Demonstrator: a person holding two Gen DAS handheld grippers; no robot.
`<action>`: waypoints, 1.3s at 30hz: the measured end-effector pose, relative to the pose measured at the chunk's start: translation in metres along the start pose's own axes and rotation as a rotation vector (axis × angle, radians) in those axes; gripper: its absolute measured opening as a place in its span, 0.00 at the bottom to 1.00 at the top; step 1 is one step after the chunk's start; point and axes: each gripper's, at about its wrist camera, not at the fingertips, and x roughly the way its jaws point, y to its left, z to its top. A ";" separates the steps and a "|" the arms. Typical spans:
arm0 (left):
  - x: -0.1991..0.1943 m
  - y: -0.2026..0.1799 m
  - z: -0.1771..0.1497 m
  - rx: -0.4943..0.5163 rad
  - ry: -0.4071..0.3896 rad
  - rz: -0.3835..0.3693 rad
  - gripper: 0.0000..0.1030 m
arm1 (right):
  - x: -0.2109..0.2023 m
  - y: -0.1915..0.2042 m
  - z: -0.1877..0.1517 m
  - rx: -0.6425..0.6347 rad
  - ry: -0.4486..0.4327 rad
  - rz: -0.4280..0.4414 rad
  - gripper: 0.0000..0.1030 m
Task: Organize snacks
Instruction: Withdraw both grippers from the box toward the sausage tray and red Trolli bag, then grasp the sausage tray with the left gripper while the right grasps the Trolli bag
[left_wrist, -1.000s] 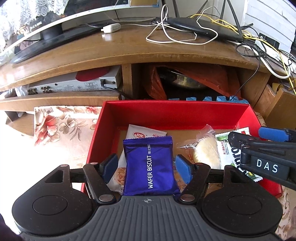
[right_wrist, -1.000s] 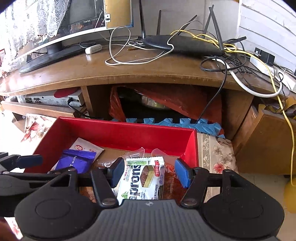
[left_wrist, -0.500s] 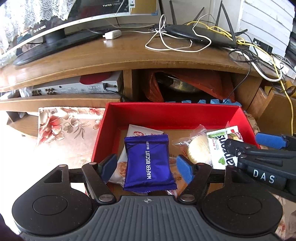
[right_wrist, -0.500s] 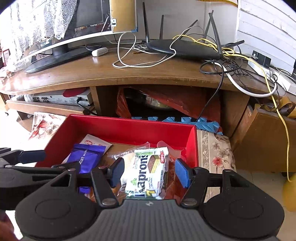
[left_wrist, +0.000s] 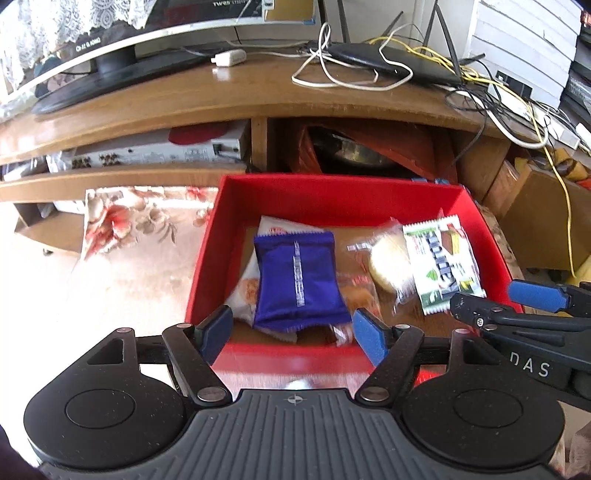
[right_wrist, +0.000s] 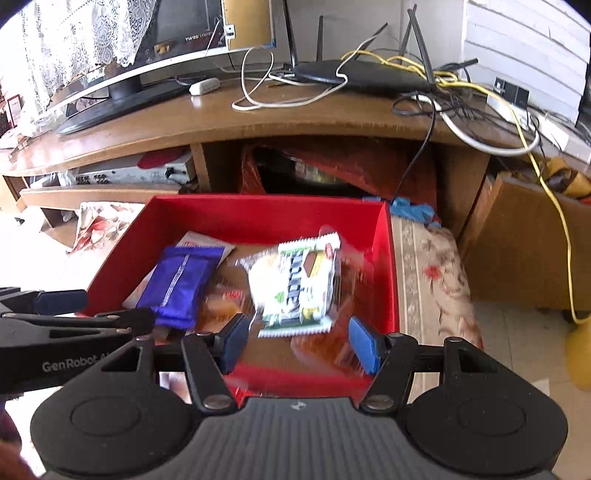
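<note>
A red box (left_wrist: 340, 184) holds several snacks. A purple wafer packet (left_wrist: 299, 280) lies at its left on a white packet (left_wrist: 275, 230). To the right lie a pale round cake in clear wrap (left_wrist: 388, 262) and a green-and-white packet (left_wrist: 441, 264). My left gripper (left_wrist: 291, 332) hangs open over the box's near edge, its pads clear of the purple packet. My right gripper (right_wrist: 299, 341) is open too, just short of the green-and-white packet (right_wrist: 303, 288), with nothing between its fingers. Each gripper shows at the edge of the other's view.
Behind the box (right_wrist: 258, 206) stands a wooden TV stand (left_wrist: 258, 96) with a monitor (left_wrist: 110, 62), a router (left_wrist: 391, 62) and tangled cables. A floral cloth (left_wrist: 140, 225) covers the surface to the left and a floral cloth (right_wrist: 428, 273) to the right. Blue foam (right_wrist: 413, 210) lies behind the box.
Both grippers have drawn back toward the box's near edge, so the snacks now lie further ahead of the fingers. The purple and green-and-white packets stay in the box.
</note>
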 end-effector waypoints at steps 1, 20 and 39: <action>0.000 0.000 -0.004 0.002 0.007 0.000 0.75 | -0.001 0.002 -0.004 -0.003 0.007 -0.001 0.54; -0.001 0.027 -0.037 -0.045 0.081 0.015 0.76 | 0.023 0.022 -0.052 0.066 0.211 0.067 0.54; 0.006 0.041 -0.040 -0.066 0.107 0.028 0.78 | 0.053 0.053 -0.056 -0.031 0.246 0.079 0.51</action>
